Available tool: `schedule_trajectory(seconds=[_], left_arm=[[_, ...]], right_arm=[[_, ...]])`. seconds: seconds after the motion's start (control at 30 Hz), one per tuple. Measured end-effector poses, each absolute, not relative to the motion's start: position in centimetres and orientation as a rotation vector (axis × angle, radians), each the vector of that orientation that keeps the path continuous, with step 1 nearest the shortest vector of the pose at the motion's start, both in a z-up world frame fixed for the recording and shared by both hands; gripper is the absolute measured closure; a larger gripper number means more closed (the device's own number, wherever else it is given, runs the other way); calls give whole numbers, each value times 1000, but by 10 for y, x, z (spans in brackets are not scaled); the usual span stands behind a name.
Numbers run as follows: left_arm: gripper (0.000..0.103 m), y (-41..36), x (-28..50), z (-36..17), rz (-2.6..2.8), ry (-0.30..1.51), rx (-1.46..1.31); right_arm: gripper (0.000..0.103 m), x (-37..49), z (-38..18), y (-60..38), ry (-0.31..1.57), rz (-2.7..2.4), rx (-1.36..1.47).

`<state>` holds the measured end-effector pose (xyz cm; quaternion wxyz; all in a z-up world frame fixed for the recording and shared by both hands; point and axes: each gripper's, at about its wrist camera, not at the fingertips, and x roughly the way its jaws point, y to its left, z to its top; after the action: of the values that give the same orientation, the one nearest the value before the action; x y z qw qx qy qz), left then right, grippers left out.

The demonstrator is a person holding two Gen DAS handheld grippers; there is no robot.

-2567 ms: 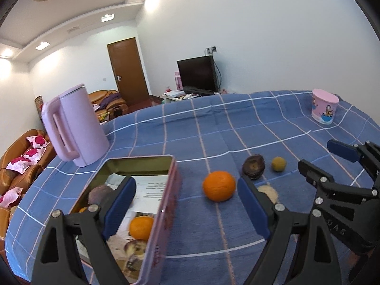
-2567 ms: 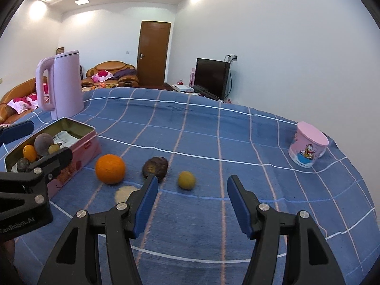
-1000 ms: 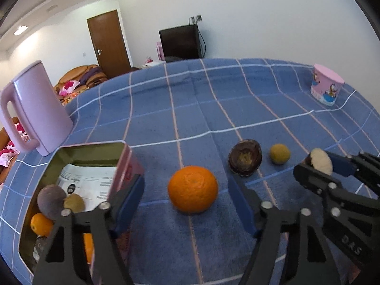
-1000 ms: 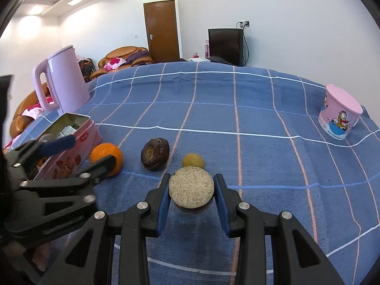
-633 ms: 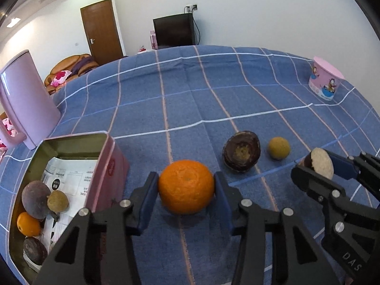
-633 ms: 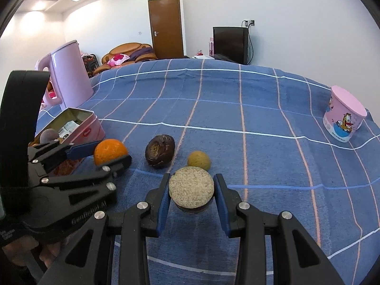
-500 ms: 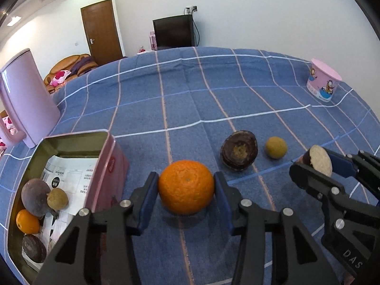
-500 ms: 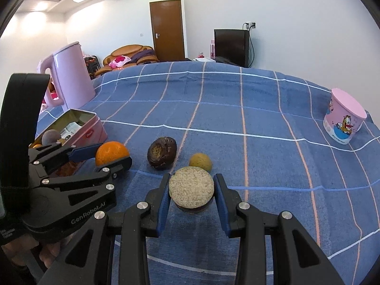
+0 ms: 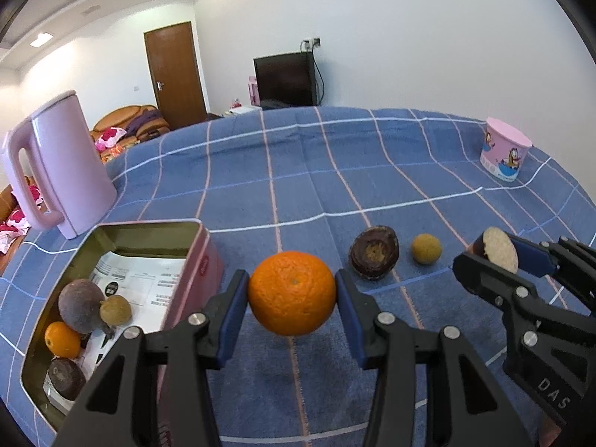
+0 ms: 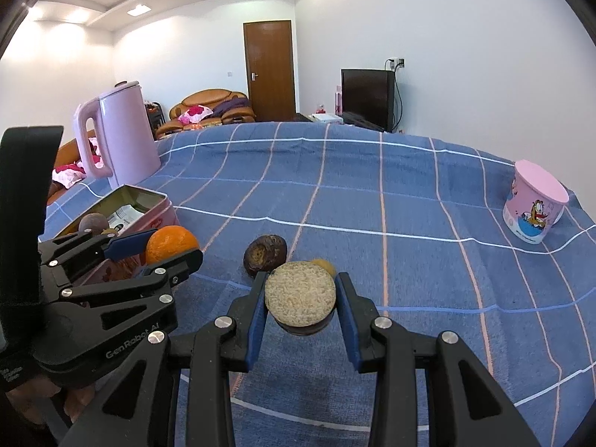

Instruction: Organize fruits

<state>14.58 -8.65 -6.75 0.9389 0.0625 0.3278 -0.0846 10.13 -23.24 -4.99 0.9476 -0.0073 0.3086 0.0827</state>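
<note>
Already the left gripper [image 9: 292, 294] clamps the orange [image 9: 292, 292], the right gripper [image 10: 300, 300] a cut fruit [image 10: 300, 294]; two fruits (beyond the fingers) remain outside the tin [image 9: 193, 272].

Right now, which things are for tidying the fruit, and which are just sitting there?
For the job: big round orange in left gripper; cut brown fruit half in right gripper; pink metal tin.

Just there: lilac plastic kettle; pink cartoon cup.

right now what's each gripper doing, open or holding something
Left gripper: shut on the orange, lifted off the cloth.
Right gripper: shut on the halved fruit, pale cut face up.
</note>
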Motion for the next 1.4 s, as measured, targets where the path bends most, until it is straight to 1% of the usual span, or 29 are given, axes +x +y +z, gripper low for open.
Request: schedule_trajectory(seconds=[0.4, 1.4], left_arm=[[54, -85, 132, -59, -139, 586, 127], [54, -78, 106, -47, -105, 451, 109]], right_arm=[[66, 95, -44, -232, 576, 171, -19], [66, 76, -36, -234, 466, 167, -23]])
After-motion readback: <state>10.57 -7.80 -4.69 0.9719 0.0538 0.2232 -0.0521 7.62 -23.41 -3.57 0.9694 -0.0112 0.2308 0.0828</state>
